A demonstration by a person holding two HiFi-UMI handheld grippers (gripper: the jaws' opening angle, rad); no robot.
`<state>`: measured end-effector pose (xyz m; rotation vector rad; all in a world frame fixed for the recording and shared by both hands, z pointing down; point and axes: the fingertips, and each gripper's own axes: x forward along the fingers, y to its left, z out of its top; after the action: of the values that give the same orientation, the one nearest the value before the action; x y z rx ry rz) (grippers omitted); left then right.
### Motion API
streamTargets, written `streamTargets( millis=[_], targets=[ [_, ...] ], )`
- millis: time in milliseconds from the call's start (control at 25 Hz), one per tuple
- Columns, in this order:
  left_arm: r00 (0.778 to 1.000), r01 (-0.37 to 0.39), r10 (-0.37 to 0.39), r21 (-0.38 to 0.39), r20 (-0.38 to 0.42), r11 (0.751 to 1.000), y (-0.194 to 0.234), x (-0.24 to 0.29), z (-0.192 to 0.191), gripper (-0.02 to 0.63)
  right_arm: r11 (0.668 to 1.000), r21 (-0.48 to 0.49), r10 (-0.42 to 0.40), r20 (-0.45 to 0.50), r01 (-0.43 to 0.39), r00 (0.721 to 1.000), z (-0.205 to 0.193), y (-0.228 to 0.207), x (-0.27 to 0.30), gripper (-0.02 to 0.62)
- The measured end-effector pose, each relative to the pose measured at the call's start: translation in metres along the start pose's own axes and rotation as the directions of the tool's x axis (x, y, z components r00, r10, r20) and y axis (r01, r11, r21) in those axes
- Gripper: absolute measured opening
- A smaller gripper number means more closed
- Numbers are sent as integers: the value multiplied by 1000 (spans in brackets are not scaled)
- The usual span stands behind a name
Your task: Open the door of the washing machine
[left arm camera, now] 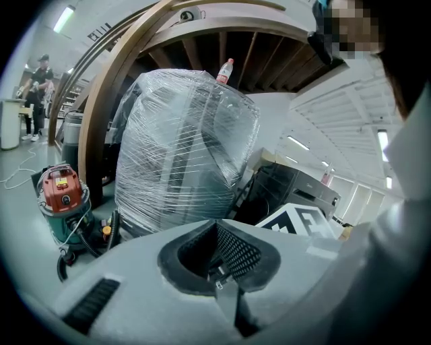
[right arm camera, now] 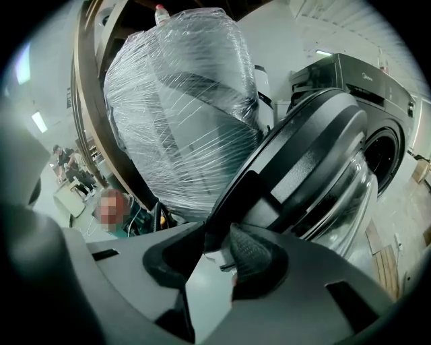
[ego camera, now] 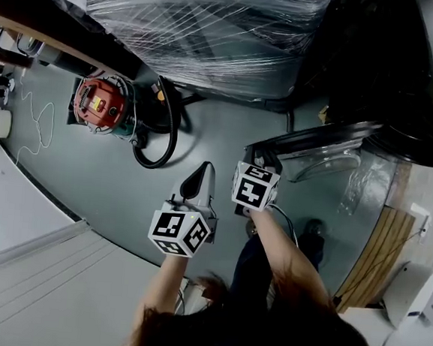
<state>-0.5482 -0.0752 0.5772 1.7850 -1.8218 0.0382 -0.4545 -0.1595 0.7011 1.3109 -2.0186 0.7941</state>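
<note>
Your right gripper (right arm camera: pixel 219 244) stands wide, seemingly clamped on the rim of the round black glass-fronted washing-machine door (right arm camera: pixel 316 162), which hangs part-open straight ahead, edge running up-right. Your left gripper (left arm camera: pixel 215 259), jaws together and empty, sits farther off.

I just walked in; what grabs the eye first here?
A huge plastic-wrapped bundle fills the top of the head view, with a red vacuum cleaner on the floor to its lower left. At right, the washing machine door stands open, its edge held by the right gripper.
</note>
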Motion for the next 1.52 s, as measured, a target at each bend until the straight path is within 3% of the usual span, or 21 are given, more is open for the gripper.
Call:
streamTargets(
  millis=[1000,1520],
  targets=[
    [1000,-17,17,-1,-22,1000,9,-10,-12,12,993,-114,-2,12,4,1000,33,14,32,81],
    [1000,-4,4,1,-30,1000,15,-16,-16,12,992,-128,0,40,5,999,31,12,26,57]
  ],
)
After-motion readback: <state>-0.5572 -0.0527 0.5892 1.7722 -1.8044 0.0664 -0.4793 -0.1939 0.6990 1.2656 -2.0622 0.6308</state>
